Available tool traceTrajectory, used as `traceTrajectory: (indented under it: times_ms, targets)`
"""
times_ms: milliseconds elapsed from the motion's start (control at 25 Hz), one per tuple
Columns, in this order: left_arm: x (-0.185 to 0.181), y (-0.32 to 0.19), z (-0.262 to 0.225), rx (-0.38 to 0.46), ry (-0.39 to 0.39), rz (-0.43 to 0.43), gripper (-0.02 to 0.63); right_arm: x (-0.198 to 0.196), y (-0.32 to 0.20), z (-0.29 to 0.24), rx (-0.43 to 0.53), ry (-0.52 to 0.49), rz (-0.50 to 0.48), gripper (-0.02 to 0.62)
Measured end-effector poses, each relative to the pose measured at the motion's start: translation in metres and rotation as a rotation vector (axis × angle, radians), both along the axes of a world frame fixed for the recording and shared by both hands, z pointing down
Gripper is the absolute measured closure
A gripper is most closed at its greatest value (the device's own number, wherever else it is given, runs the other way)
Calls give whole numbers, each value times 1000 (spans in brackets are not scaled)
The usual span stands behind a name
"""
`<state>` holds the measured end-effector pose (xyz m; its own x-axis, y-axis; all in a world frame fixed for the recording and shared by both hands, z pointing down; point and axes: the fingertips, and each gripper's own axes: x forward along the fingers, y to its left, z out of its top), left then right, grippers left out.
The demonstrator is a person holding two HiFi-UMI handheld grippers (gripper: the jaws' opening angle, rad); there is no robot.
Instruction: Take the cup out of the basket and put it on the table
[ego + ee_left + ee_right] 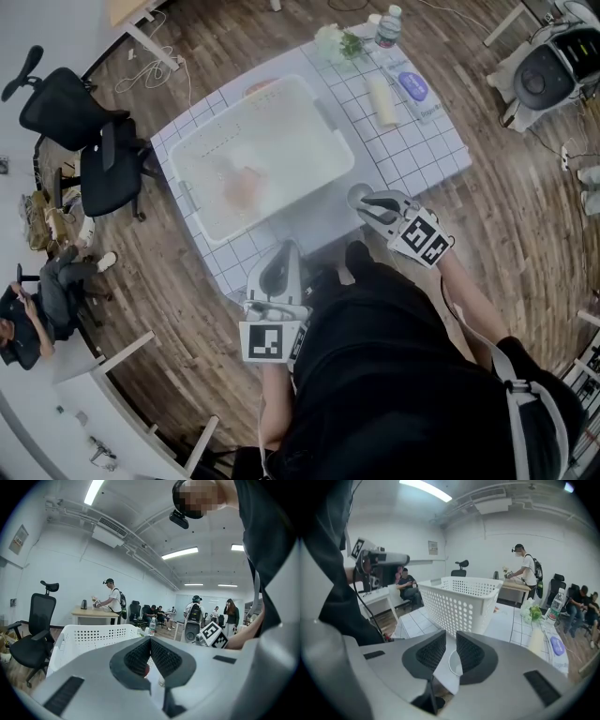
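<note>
While your left gripper (150, 641) hangs at the table's 6 o'clock edge with its jaws closed tip to tip on nothing, mind your right gripper (451, 637) at 5 o'clock. Its jaws stand a little apart, and the white rim of the cup (451, 662) shows through the gap beneath them, not pinched by the pads. The cup seems to be out of the basket (323, 120) and standing on the gridded table (422, 155), just off the basket's 5 o'clock corner. Lift straight away from the rim without sideways drift, so neither pad clips the cup and tips it. Keep clear of the basket wall beyond, and of the water bottle (388, 26) and cream cylinder (383, 99) at 1 o'clock.
</note>
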<state>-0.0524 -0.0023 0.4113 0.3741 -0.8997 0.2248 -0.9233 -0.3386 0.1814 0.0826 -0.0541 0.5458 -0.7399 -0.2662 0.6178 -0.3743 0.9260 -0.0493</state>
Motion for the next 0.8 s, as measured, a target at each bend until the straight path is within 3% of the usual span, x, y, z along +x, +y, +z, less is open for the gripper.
traceTrajectory:
  times_ms: [360, 800]
  targets:
    - [-6, 0, -7, 18, -8, -17, 597, -30, -7, -82, 54, -215, -16, 514]
    - [-20, 4, -12, 27, -13, -53, 597, -60, -3, -125, 78, -293, -57, 518]
